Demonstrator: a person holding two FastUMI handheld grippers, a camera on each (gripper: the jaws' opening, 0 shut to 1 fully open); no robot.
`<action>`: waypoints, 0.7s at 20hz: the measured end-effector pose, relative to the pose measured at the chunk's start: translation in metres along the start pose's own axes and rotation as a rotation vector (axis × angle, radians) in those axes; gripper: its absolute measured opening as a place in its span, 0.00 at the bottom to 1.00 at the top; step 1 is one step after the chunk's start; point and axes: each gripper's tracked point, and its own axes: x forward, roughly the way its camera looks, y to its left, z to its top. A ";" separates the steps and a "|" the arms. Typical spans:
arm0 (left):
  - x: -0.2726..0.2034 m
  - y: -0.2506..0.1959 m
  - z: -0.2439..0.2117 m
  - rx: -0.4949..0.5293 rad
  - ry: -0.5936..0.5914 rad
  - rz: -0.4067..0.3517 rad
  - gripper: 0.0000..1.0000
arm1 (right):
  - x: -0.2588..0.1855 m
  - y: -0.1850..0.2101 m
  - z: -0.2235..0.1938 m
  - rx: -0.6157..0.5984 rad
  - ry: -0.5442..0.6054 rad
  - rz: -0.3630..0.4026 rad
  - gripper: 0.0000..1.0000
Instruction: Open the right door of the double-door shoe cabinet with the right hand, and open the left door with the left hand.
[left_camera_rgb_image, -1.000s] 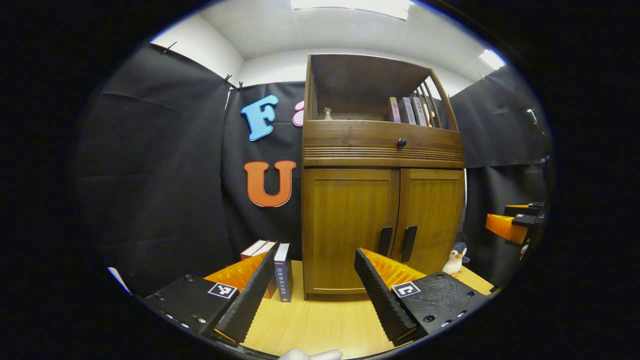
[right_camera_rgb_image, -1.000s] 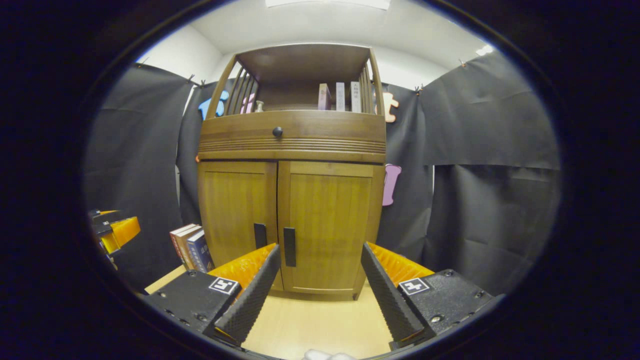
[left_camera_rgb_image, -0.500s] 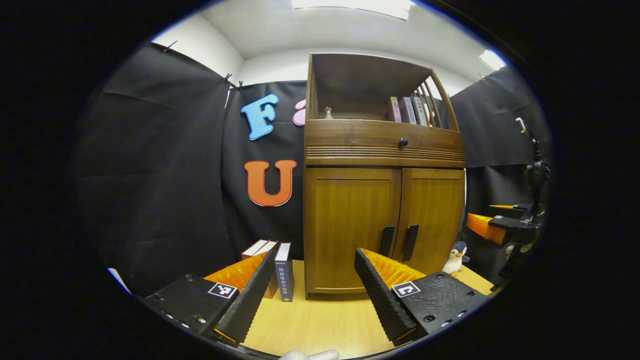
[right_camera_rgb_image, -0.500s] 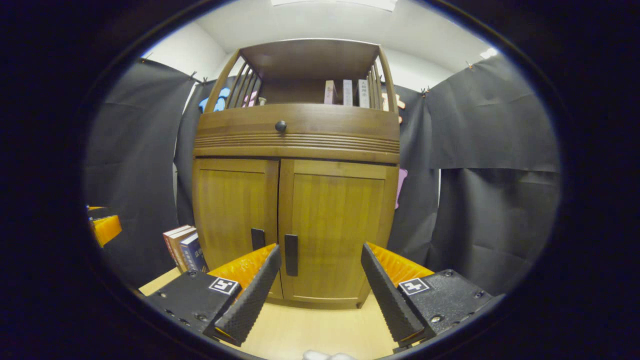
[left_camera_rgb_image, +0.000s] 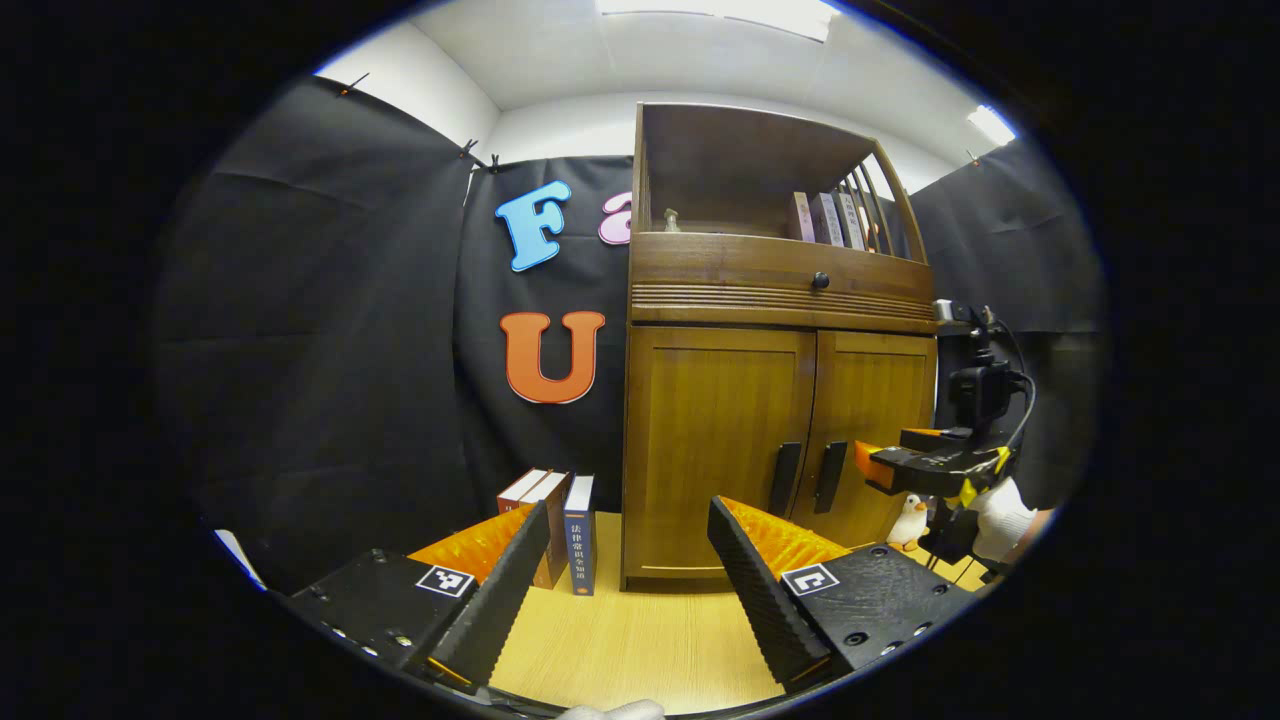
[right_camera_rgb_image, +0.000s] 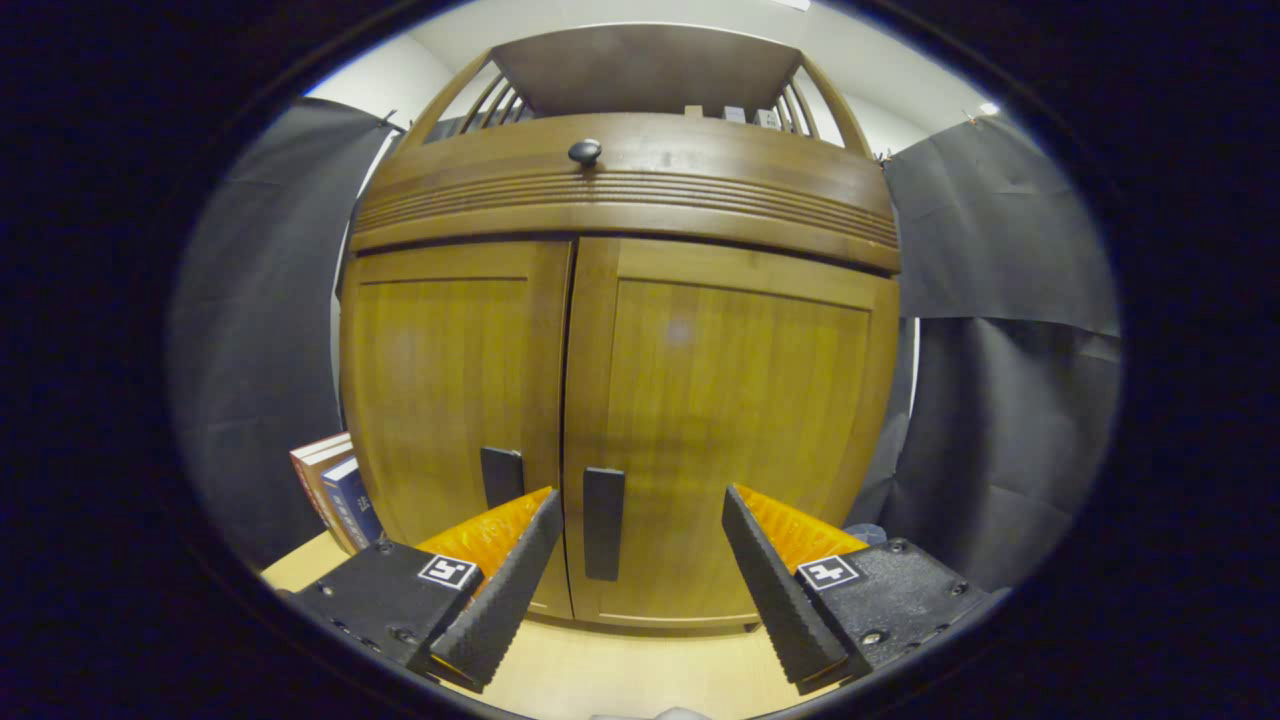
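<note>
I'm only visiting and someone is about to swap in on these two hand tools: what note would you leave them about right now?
Right gripper: open, empty, close in front of the right door handle, not touching it.
Left gripper: open, empty, farther back from the cabinet.
Left door and right door: both shut.
Done: nothing opened.
Left: grip the right handle with the right gripper and pull that door open; then bring the left gripper to the left door handle and open that door.

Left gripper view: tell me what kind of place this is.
Probably a staged recording booth: black cloth walls hang clipped behind a brown wooden double-door shoe cabinet that stands on a pale wooden tabletop.
</note>
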 end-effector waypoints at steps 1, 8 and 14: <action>-0.003 0.004 0.000 0.004 0.001 0.011 0.96 | 0.011 0.006 -0.001 -0.004 0.005 0.008 1.00; -0.018 0.023 -0.005 0.015 0.014 0.071 0.96 | 0.064 0.019 -0.030 0.000 0.085 0.020 0.77; -0.023 0.027 -0.004 0.007 0.017 0.094 0.95 | 0.082 0.026 -0.052 0.034 0.145 0.036 0.41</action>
